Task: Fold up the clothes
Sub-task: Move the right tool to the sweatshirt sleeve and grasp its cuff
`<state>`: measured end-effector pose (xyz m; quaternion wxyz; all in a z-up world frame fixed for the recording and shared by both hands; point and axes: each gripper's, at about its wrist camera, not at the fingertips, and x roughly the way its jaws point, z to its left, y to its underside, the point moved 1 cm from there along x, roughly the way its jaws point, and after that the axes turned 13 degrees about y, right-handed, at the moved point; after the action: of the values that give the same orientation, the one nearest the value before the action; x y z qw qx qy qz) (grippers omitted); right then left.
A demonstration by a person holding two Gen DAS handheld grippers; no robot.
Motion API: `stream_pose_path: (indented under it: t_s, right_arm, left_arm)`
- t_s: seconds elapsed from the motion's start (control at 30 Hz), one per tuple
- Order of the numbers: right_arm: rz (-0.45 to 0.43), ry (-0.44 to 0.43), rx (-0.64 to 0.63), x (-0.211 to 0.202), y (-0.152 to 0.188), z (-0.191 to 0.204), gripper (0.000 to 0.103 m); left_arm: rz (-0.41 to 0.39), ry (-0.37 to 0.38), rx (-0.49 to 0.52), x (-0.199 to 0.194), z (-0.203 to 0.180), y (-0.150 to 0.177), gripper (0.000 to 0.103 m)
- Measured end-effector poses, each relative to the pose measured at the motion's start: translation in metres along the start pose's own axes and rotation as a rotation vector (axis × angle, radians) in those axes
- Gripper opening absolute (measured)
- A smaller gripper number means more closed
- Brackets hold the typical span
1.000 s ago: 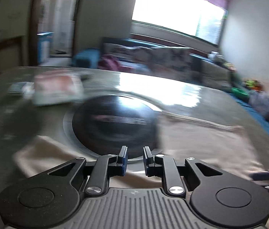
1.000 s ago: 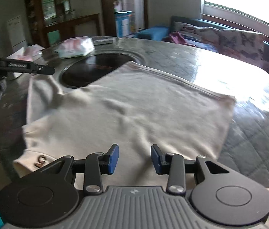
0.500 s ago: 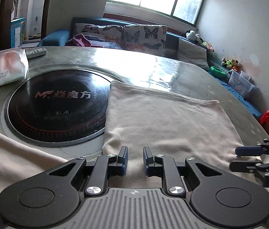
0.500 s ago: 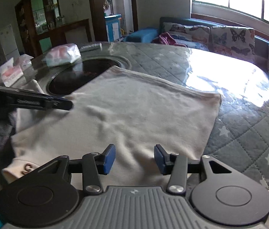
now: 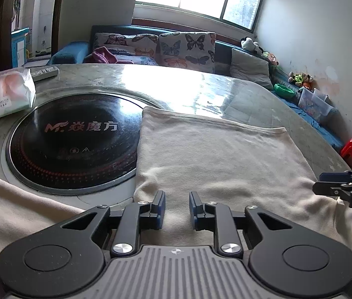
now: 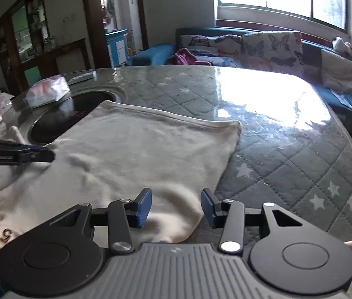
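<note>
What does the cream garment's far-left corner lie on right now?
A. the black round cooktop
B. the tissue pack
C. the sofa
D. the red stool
A: the cream garment has its far-left corner overlapping the edge of the black round cooktop set in the table.

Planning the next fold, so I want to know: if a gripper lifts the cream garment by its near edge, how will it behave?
The cream garment will probably sag and drape: it already lies flat with soft wrinkles. It looks thin, so likely light. On the glossy table cover it may slide rather than stay put.

Garment's (image 5: 213, 154) near edge behind tongs (image 5: 176, 210)
</note>
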<state>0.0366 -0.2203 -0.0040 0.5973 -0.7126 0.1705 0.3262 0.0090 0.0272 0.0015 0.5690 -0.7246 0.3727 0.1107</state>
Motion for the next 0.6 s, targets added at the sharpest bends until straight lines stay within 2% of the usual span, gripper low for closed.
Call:
stream_pose_path:
  t_s: [0.17, 0.27, 0.3, 0.43, 0.6]
  right_arm:
    - [-0.010, -0.003, -0.065, -0.028, 0.013, 0.008, 0.046]
    - [0.009, -0.016, -0.112, -0.046, 0.027, 0.016, 0.047]
    - [0.014, -0.020, -0.121, -0.051, 0.032, 0.018, 0.051]
    - [0.040, -0.021, -0.139, -0.065, 0.052, 0.024, 0.051]
    - [0.061, 0.027, -0.126, -0.074, 0.072, 0.015, 0.053]
  left_arm:
    - [-0.003, 0.040, 0.041, -0.004, -0.018, 0.002, 0.030]
    - [0.006, 0.080, 0.075, -0.006, -0.034, 0.005, 0.041]
    - [0.010, 0.095, 0.090, -0.007, -0.040, 0.007, 0.042]
    - [0.041, 0.168, 0.147, -0.006, -0.069, 0.018, 0.047]
    - [0.076, 0.240, 0.223, -0.002, -0.100, 0.031, 0.051]
